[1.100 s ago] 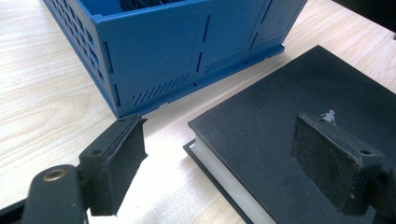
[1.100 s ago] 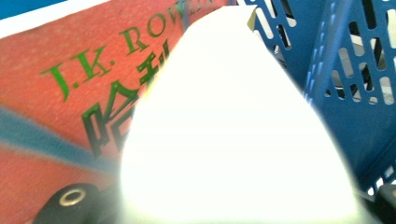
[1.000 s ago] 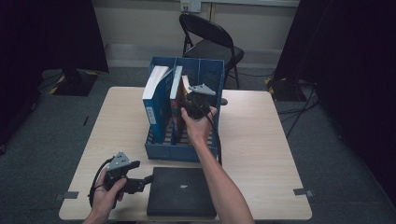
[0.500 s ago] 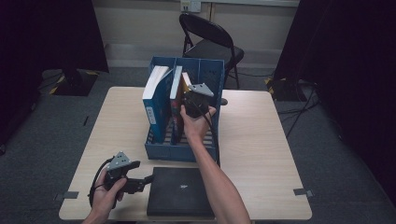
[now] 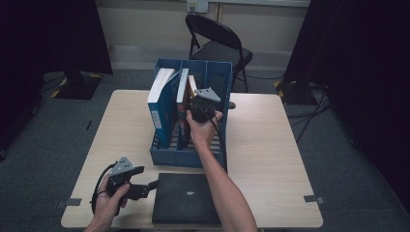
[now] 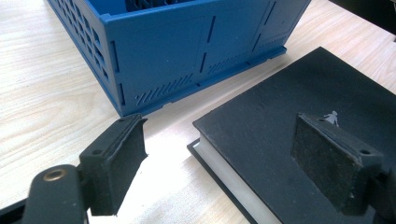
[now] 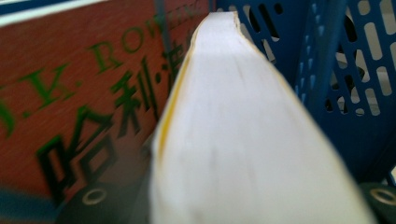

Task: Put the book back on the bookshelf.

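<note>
A blue three-slot rack (image 5: pixel 167 157) stands mid-table. A blue book (image 5: pixel 162 104) and a red-covered book (image 5: pixel 183 111) stand upright in it. My right gripper (image 5: pixel 200 107) is over the rack, shut on a third book (image 5: pixel 192 82) that stands beside the red one. In the right gripper view its white page edge (image 7: pixel 243 121) runs between the jaws, with the red cover (image 7: pixel 70 88) on the left. My left gripper (image 5: pixel 145 186) is open at the table's front left, at the edge of a flat black book (image 5: pixel 186 198). One jaw hangs over the black cover (image 6: pixel 289 93), the other over bare table.
The rack's blue wall (image 6: pixel 187 51) lies just beyond the left gripper. Its slotted side (image 7: pixel 355 70) is close on the right of the held book. A folding chair (image 5: pixel 217 46) stands behind the table (image 5: pixel 270 145). Bare tabletop lies left and right of the rack.
The right hand with its book has edged a touch to the right at the rack. The left gripper has stayed by the black book.
</note>
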`<state>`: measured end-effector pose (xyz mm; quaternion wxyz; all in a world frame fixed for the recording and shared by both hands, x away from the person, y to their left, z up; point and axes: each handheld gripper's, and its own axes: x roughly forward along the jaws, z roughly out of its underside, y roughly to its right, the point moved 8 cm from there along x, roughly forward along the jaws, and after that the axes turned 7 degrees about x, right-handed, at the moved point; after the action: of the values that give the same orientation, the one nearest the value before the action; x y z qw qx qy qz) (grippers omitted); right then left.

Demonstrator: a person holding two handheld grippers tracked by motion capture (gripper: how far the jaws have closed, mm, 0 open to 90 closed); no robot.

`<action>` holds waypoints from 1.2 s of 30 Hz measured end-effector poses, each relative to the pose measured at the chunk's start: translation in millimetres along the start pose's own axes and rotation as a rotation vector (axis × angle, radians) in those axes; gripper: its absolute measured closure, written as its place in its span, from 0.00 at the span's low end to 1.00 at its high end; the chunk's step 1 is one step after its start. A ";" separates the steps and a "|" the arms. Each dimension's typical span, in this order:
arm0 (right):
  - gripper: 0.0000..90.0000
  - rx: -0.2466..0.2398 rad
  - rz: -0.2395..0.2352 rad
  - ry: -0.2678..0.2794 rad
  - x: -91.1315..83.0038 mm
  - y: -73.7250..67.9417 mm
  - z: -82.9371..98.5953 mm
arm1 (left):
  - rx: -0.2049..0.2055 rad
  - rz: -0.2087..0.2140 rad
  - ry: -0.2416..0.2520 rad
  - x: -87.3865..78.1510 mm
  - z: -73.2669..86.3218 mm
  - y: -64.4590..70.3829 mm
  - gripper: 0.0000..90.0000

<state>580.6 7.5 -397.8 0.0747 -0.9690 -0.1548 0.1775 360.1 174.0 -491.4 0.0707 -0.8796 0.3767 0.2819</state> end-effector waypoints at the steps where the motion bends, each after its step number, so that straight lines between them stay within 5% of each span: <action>1: 0.79 -0.001 -0.008 -0.009 -1.5 -1.2 1.0 | -0.001 -0.001 -0.001 0.0 0.0 -0.3 0.19; 19: 0.58 -0.067 -0.195 -0.113 -44.9 -5.1 27.2 | 0.000 -0.003 -0.004 1.5 0.6 1.5 0.19; 27: 0.67 -0.107 -0.268 -0.170 -65.3 -3.3 45.8 | 0.005 -0.002 -0.006 2.4 0.0 3.6 0.19; 36: 0.74 -0.157 -0.264 -0.233 -62.5 1.1 62.8 | 0.004 -0.004 -0.009 2.6 0.3 3.4 0.19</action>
<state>502.3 -8.3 -436.1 0.0031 -0.9159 -0.3018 0.2646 359.0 170.0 -492.8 0.0748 -0.8788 0.3753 0.2850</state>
